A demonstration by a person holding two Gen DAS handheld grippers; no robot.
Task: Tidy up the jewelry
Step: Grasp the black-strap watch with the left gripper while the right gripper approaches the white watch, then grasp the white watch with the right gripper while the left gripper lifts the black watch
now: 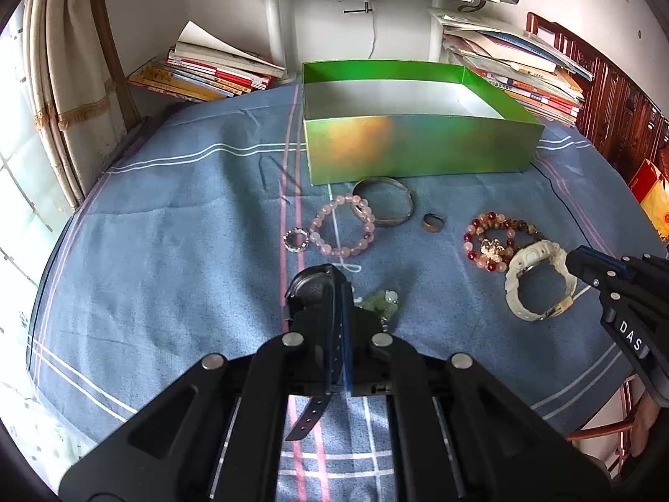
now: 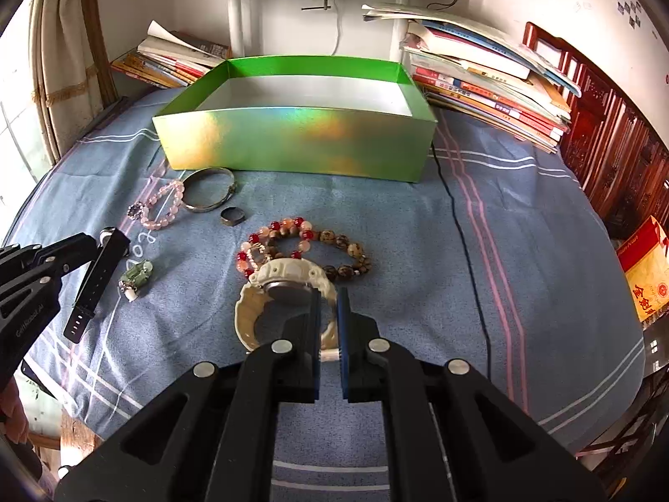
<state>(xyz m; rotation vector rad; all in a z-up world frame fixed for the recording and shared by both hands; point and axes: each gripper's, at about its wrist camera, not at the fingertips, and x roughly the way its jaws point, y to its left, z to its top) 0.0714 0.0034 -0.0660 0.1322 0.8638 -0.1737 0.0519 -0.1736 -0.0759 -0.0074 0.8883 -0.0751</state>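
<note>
My left gripper (image 1: pixel 339 293) is shut on a black watch (image 1: pixel 313 288), its strap hanging down between the fingers; it also shows in the right wrist view (image 2: pixel 98 267). My right gripper (image 2: pixel 328 297) is shut on the strap of a white watch (image 2: pixel 284 280), which also shows in the left wrist view (image 1: pixel 537 267). The open green box (image 1: pixel 418 146) stands behind, empty inside. On the cloth lie a pink bead bracelet (image 1: pixel 343 226), a silver bangle (image 1: pixel 384 201), a ring (image 1: pixel 432 222), a small crystal ring (image 1: pixel 296 239), red and brown bead bracelets (image 1: pixel 497 242) and a jade pendant (image 1: pixel 382 303).
A blue checked cloth (image 1: pixel 188 230) covers the round table. Stacks of books (image 1: pixel 209 71) lie at the back left and more books at the back right (image 2: pixel 493 83). A white lamp stand (image 1: pixel 276 21) rises behind the box. A curtain (image 1: pixel 62 83) hangs left.
</note>
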